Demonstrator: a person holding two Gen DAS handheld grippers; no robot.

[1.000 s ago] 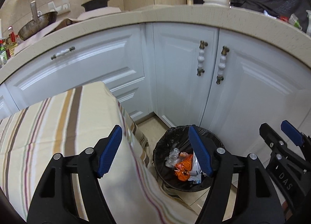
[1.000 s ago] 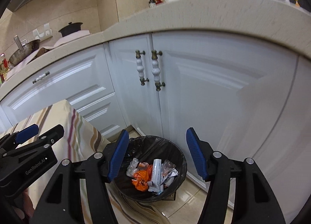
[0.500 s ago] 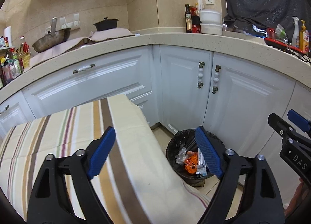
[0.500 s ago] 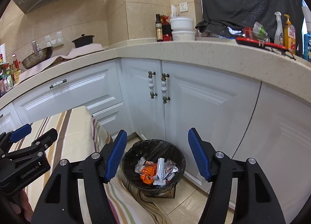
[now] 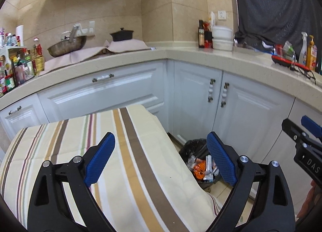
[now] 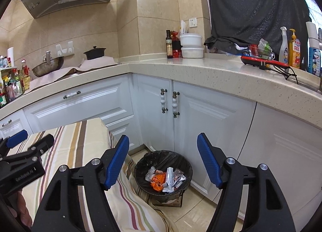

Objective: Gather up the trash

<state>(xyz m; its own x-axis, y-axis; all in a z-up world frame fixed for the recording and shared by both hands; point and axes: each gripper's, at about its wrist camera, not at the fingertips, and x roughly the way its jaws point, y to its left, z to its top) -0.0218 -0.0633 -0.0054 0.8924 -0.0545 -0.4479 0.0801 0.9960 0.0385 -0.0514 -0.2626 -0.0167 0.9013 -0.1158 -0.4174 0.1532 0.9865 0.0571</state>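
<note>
The left gripper (image 5: pixel 161 159) hangs with its jaws wide apart and nothing between them, having just been opening; the right gripper (image 6: pixel 163 160) is likewise spread and empty, its jaws also just opening, though less widely. Below the left gripper lies the striped tablecloth (image 5: pixel 124 151) over the tabletop, bare of litter wherever the cloth shows. Past the tabletop's right edge, on the tiled floor (image 6: pixel 193 209) against the white cabinets (image 6: pixel 209 123), stands the trash bin (image 6: pixel 140 165), lined with a black bag; from the right wrist view it sits between and beyond the right gripper's fingers, well below them. The trash (image 6: pixel 166 178) is already in the bin: an orange wrapper, crinkled silvery foil and a few flat white packets, heaped loosely at the bottom. Such things should be very light, thin and crushable, and the foil probably slippery, so a piece is best pinched across a crumpled fold or a packet's edge instead of a flat face, with a light squeeze. The bag's rim, folded over the bin's lip, looks soft and would gather easily if pinched there. Farther off, the counter carries bottles, white tubs and a pot.
</note>
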